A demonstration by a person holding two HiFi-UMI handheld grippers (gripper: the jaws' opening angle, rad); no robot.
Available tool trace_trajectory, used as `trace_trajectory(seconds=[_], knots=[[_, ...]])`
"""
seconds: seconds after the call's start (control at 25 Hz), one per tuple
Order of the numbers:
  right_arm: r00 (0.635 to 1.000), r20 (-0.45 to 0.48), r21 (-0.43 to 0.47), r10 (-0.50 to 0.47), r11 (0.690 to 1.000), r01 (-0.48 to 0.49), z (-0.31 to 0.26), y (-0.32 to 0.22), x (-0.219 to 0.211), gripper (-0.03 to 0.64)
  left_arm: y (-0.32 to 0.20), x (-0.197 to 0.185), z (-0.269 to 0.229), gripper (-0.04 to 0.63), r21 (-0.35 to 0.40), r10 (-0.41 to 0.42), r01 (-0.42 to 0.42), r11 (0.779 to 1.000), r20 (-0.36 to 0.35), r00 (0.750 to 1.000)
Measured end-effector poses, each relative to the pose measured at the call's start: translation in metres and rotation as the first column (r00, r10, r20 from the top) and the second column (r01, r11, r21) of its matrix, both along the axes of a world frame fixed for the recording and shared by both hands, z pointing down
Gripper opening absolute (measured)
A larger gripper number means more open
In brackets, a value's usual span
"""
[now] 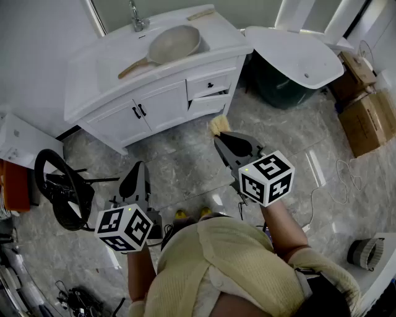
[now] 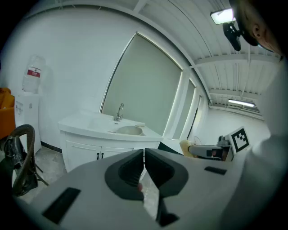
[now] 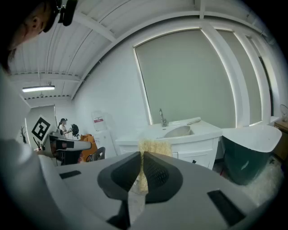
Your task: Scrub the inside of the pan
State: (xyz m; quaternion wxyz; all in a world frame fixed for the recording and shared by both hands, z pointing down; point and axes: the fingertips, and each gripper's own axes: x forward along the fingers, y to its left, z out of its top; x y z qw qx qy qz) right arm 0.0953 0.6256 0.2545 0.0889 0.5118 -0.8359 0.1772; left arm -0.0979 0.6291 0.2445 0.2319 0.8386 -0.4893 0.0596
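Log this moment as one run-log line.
left gripper: shut, empty | right gripper: shut on scrub pad | pan: in sink, apart from grippers | scrubbing: not started

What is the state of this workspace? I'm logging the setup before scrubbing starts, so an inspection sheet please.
Surface: white sink counter, faucet at the back.
Job's things: pan lying in the basin; sponge held, not yet at it.
Clutter: cardboard boxes, black chair on the floor.
Grippers: left gripper jaws shut, empty; right gripper jaws shut on sponge.
Cables: white cord loose on floor.
Surroundings: tiled floor, dark bin.
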Motion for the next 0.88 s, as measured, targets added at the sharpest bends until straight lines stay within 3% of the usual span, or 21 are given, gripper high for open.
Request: trace_trajectory(seconds=[0.88], knots=[[1.000, 0.024, -0.050, -0.004, 0.999, 0.005, 0.020, -0.010, 0.010, 0.041, -0.013, 0.012, 0.016, 0.061, -0.028, 0.009, -0.008, 1.000, 0.017, 1.000]])
